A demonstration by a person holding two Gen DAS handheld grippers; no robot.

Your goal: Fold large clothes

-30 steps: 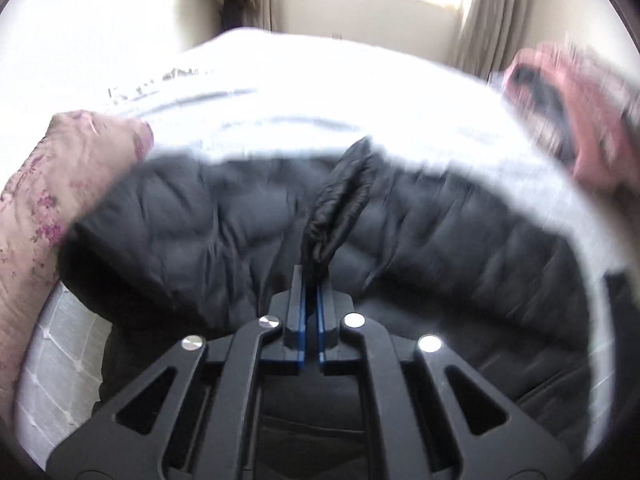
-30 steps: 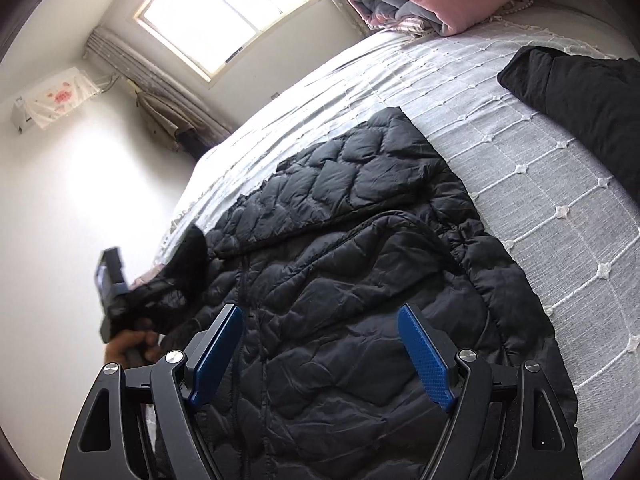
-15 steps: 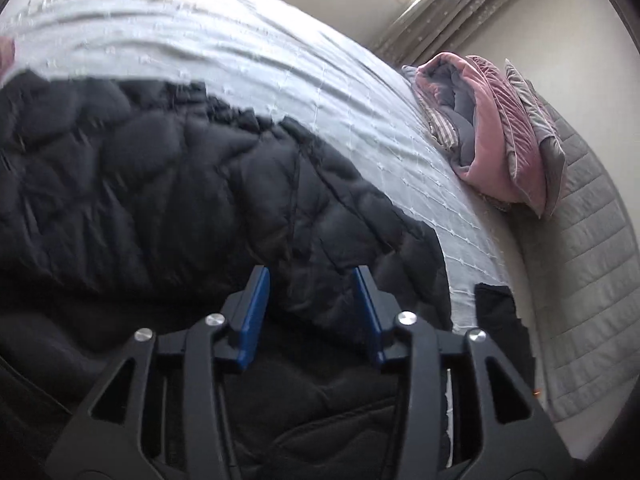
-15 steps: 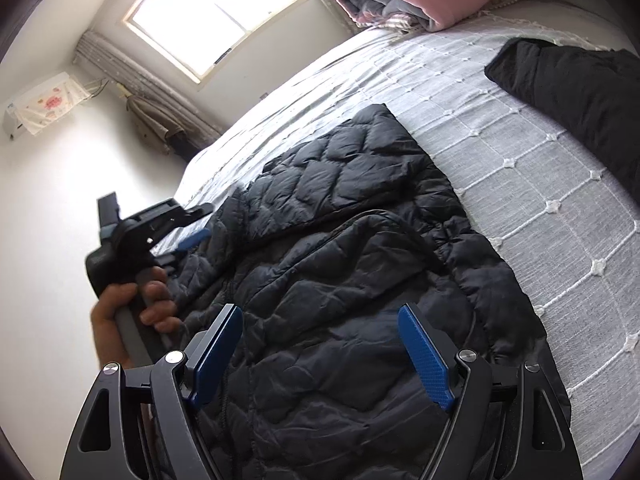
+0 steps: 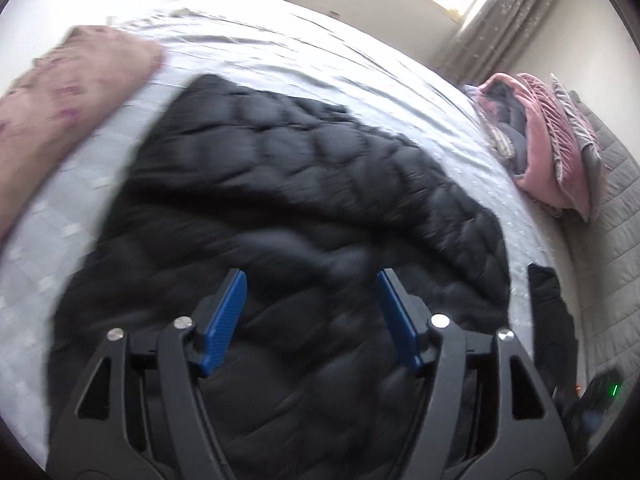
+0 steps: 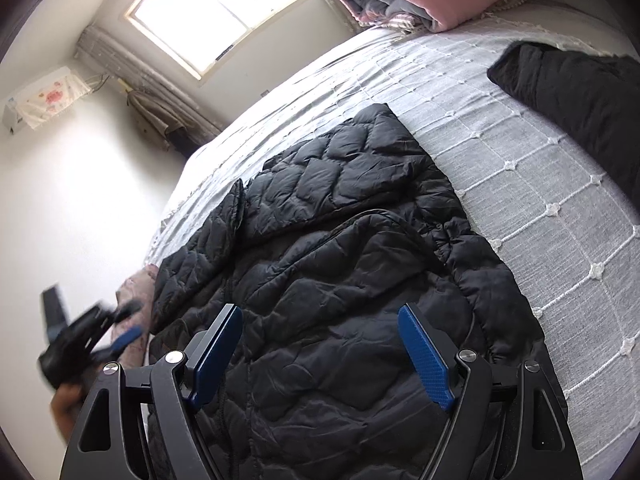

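Lying on one bed (image 6: 520,184), one black quilted jacket (image 6: 340,288), two grippers, left gripper (image 5: 312,312) just widened and empty, right gripper (image 6: 320,352) wide, empty.

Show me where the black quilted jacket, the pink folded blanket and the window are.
black quilted jacket (image 6: 340,288): right wrist view, on its quilted middle.
pink folded blanket (image 6: 436,8): right wrist view, on the pink outer fold.
window (image 6: 216,12): right wrist view, on the bright pane.

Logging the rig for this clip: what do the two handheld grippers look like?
Both match: the left gripper and right gripper have black skeletal frames with triangular cut-outs, silver round bolt heads at the joints, and two fingers faced with textured blue pads. No cables or sleeves show.
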